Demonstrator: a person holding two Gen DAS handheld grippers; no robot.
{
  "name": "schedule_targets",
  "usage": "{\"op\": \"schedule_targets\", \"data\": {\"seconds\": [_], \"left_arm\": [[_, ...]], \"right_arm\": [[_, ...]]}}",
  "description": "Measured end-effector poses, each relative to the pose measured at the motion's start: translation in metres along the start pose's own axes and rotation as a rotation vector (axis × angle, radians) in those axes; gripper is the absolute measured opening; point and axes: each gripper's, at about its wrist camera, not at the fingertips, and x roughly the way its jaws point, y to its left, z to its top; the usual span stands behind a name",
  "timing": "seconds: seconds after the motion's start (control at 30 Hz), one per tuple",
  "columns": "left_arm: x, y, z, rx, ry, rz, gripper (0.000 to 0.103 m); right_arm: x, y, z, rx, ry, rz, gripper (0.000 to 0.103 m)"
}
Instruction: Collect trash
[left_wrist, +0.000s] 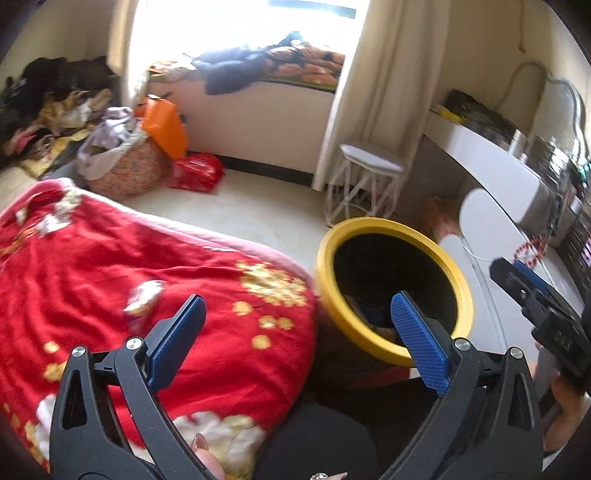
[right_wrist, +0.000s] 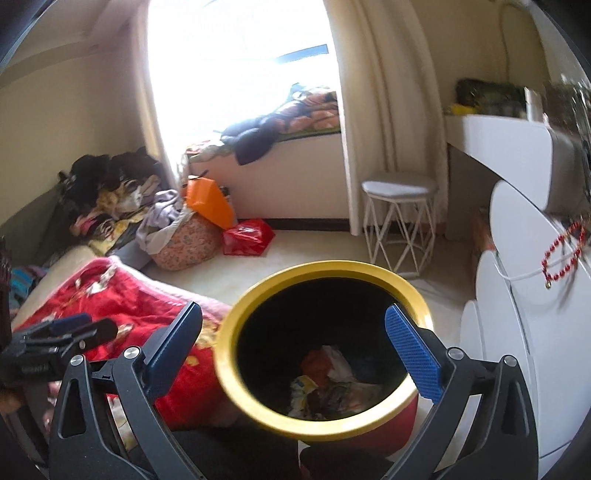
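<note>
A trash bin with a yellow rim (left_wrist: 436, 254) (right_wrist: 236, 376) and red body stands beside the bed. Crumpled wrappers and paper (right_wrist: 328, 376) lie in its bottom. My left gripper (left_wrist: 299, 317) is open and empty, spanning the bed edge and the bin's near rim. My right gripper (right_wrist: 295, 332) is open and empty, held right above the bin's mouth. The right gripper also shows at the right edge of the left wrist view (left_wrist: 532, 291); the left one shows at the left of the right wrist view (right_wrist: 66, 332). A small crumpled wrapper (left_wrist: 142, 295) lies on the red quilt (left_wrist: 110, 266).
A white wire stool (right_wrist: 399, 218) stands by the curtain. A white dresser (right_wrist: 517, 295) with red beads (right_wrist: 565, 251) is at right. A laundry basket (right_wrist: 184, 236), orange bag (right_wrist: 208, 201) and red bag (right_wrist: 247, 236) sit on the floor beyond the bed.
</note>
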Motion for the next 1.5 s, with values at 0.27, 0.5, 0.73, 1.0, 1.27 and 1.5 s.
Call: {"op": "schedule_targets", "data": {"seconds": [0.27, 0.5, 0.73, 1.0, 1.27, 1.5], "left_arm": [[-0.042, 0.044, -0.018, -0.061, -0.057, 0.11, 0.092], [-0.077, 0.063, -0.033, -0.073, -0.149, 0.196, 0.092], [-0.11, 0.069, -0.05, -0.075, -0.267, 0.224, 0.092], [-0.13, 0.064, -0.065, -0.074, -0.346, 0.233, 0.092], [-0.131, 0.061, -0.067, -0.068, -0.345, 0.218, 0.092], [-0.132, 0.062, -0.068, -0.077, -0.341, 0.214, 0.092]], "right_arm": [[-0.015, 0.042, -0.008, -0.06, -0.022, 0.058, 0.097], [-0.038, 0.08, -0.026, -0.093, -0.084, 0.119, 0.097], [-0.08, 0.103, -0.038, -0.153, -0.289, 0.104, 0.097], [-0.103, 0.095, -0.041, -0.137, -0.402, 0.099, 0.097], [-0.095, 0.098, -0.047, -0.151, -0.365, 0.099, 0.097], [-0.093, 0.097, -0.048, -0.15, -0.355, 0.1, 0.097]]}}
